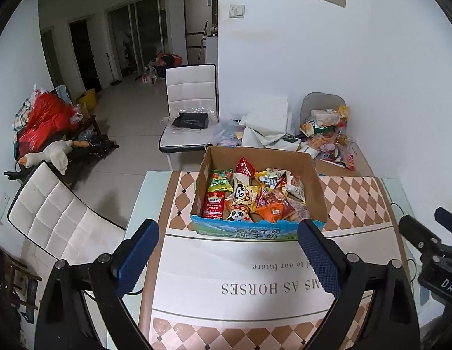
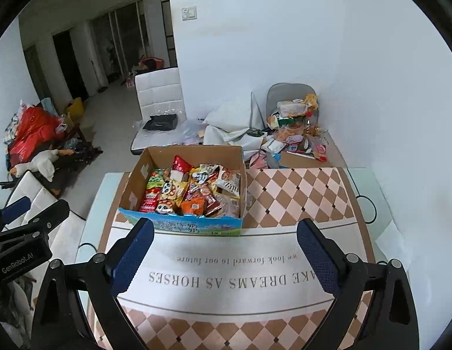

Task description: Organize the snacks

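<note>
An open cardboard box [image 1: 316, 186] with a blue printed front stands on the table [image 1: 240, 268], filled with several colourful snack packets [image 1: 249, 195]. The right wrist view shows the same box [image 2: 132, 186] and its snack packets [image 2: 191, 189]. My left gripper [image 1: 227, 230] hovers just in front of the box, open, with nothing between its blue pads. My right gripper [image 2: 224, 230] is also open and empty, a little to the right of the box front. Each gripper appears at the edge of the other's view.
A checkered table mat [image 2: 299, 195] with printed text covers the table. A pile of loose snack bags [image 2: 296, 128] lies at the far right corner by the wall. White chairs [image 1: 191, 108] stand beyond and to the left of the table.
</note>
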`<state>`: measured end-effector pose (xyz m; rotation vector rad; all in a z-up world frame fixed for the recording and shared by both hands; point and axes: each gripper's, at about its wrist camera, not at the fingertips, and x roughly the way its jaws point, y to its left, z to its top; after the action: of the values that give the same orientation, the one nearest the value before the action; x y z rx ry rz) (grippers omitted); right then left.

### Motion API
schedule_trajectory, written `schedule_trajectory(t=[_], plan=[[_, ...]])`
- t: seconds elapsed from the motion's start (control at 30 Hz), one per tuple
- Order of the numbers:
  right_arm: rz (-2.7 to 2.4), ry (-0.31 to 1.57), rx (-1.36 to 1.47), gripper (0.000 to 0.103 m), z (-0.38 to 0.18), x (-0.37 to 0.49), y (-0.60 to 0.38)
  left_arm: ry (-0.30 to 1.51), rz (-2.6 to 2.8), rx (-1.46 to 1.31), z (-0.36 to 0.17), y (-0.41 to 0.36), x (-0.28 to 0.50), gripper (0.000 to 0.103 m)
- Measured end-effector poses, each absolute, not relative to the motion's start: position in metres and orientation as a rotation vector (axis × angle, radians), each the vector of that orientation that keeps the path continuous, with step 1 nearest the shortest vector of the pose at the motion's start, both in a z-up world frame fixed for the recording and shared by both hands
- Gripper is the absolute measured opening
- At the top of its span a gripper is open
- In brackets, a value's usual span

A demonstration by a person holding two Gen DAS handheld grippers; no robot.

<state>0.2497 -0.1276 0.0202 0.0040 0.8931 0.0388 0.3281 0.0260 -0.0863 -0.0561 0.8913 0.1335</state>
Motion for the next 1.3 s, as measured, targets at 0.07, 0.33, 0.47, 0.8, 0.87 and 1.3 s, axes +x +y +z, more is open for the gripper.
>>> schedule_trajectory(t=[0.07,0.33,0.47,0.8,0.87,1.3], plan=[[0.03,0.897,0.002,0.1,0.014,0.258,-0.127,0.897,0.137,-0.054,-0.092,0.027,0.334,0.097],[0.002,0.92,-0.008,0.1,-0.008,0.282,-0.124,0.902,0.141,-0.035,-0.103,0.028,0.35,0.097],[0.002,0.927,-0.01,0.1,-0.012,0.287,-0.122,0.905,0.135,-0.029,-0.104,0.027,0.352,0.097],[0.004,0.923,0.0,0.1,-0.015,0.288,-0.123,0.911,0.123,-0.025,-0.106,0.026,0.355,0.097],[0.003,0.919,-0.001,0.1,-0.014,0.288,-0.124,0.914,0.122,-0.03,-0.106,0.026,0.355,0.097],[0.0,0.911,-0.009,0.1,-0.009,0.285,-0.124,0.908,0.1,-0.028,-0.105,0.025,0.357,0.097]])
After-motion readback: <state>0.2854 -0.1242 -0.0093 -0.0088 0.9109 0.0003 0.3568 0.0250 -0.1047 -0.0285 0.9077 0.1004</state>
